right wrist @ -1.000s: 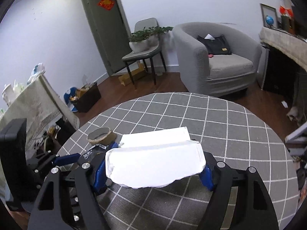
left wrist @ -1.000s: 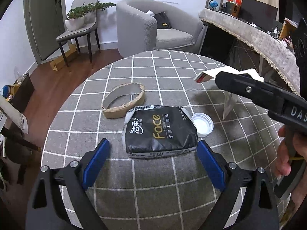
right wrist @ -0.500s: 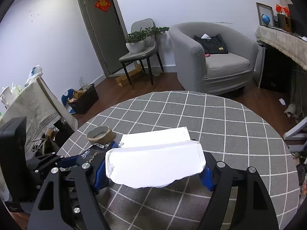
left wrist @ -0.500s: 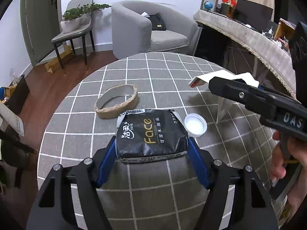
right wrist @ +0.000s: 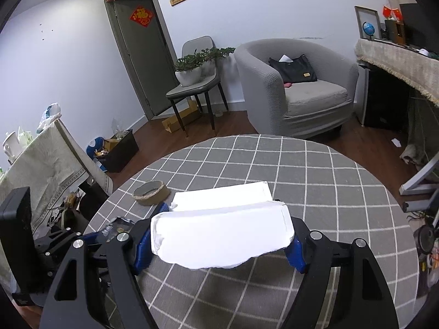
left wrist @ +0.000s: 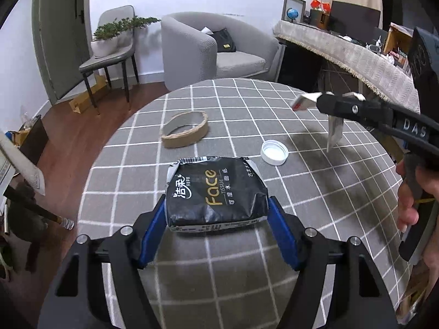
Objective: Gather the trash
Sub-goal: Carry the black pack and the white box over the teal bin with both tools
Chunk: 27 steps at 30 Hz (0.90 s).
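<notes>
I am clamping the left hand-held gripper (left wrist: 216,219) across the soft, crushable tissue pack (left wrist: 215,192) sides while the right hand-held gripper (right wrist: 219,242) is gripping light, flimsy white packaging (right wrist: 222,235).

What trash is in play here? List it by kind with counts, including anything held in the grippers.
Tissue pack, black, in the left gripper: 1
White carton, in the right gripper: 1
Cardboard tape ring, on the table: 1
White bottle cap, on the table: 1
Total: 4
</notes>
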Tool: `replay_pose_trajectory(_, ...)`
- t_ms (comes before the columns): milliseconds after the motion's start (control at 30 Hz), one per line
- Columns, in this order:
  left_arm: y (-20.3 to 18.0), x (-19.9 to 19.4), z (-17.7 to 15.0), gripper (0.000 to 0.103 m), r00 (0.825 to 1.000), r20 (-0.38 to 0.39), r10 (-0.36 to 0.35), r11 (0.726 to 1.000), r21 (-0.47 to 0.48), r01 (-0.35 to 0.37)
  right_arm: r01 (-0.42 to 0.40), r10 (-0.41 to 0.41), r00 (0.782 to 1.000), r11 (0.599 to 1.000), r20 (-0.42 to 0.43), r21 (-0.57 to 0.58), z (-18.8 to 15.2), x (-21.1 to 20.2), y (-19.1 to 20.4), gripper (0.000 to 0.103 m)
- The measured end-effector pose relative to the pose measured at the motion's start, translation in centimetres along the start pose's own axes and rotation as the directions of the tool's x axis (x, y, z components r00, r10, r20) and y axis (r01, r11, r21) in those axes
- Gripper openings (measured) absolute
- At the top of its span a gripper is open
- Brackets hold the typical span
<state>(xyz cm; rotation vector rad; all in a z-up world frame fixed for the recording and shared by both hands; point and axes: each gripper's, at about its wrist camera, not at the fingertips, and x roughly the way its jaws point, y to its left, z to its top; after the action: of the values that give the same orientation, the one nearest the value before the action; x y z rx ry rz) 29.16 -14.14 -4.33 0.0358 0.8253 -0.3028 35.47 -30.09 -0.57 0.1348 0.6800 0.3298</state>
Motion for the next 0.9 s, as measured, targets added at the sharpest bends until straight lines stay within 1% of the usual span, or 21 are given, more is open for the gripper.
replay_pose_trajectory(100,1.0,-1.5,-0.4,0.073,1.0,0.022,-0.006,1.0,-0.029,0.007,-0.002,0.002,1.0,1.0,0.011,0.002,-0.5,-0.8,0.4,0.077)
replay_pose_trajectory(233,2.3,-2.8,-1.0,0.073,0.999,0.04,0.026,0.999,-0.032,-0.025,-0.005,0.005,1.0,1.0,0.016,0.001,-1.0,-1.4,1.1,0.077)
replay_pose_trajectory(367,3.2,-4.2,-1.6,0.073,0.998,0.061,0.034,0.999,-0.021,-0.033,-0.028,0.027,0.999,0.999,0.034,0.021,-1.4,-2.0,2.0,0.077)
replay_pose_trajectory(533,4.6,-4.9,-1.8,0.073,0.996,0.076,0.035,0.999,-0.032,-0.033,-0.054,0.053,0.996,0.998,0.068,0.025,-1.4,-2.6,4.3,0.077)
replay_pose_trajectory(667,5.5,-5.4,-2.3,0.073,0.994,0.095,0.044,0.999,-0.029,-0.041,-0.051,0.052,0.997,0.999,0.056,-0.018,-1.8,-2.2,6.8,0.077)
replay_pose_trajectory(767,6.9,-6.1,-3.1,0.073,0.993,0.107,0.046,0.998,-0.052,-0.041,-0.057,0.059,0.998,0.998,0.038,-0.041,-2.4,-1.8,8.5,0.077)
replay_pose_trajectory(900,8.8,-7.0,-3.8,0.073,0.99,0.118,0.074,0.995,-0.072,-0.065,-0.071,0.072,0.997,0.995,0.02,-0.07,-3.0,-1.2,10.5,0.077)
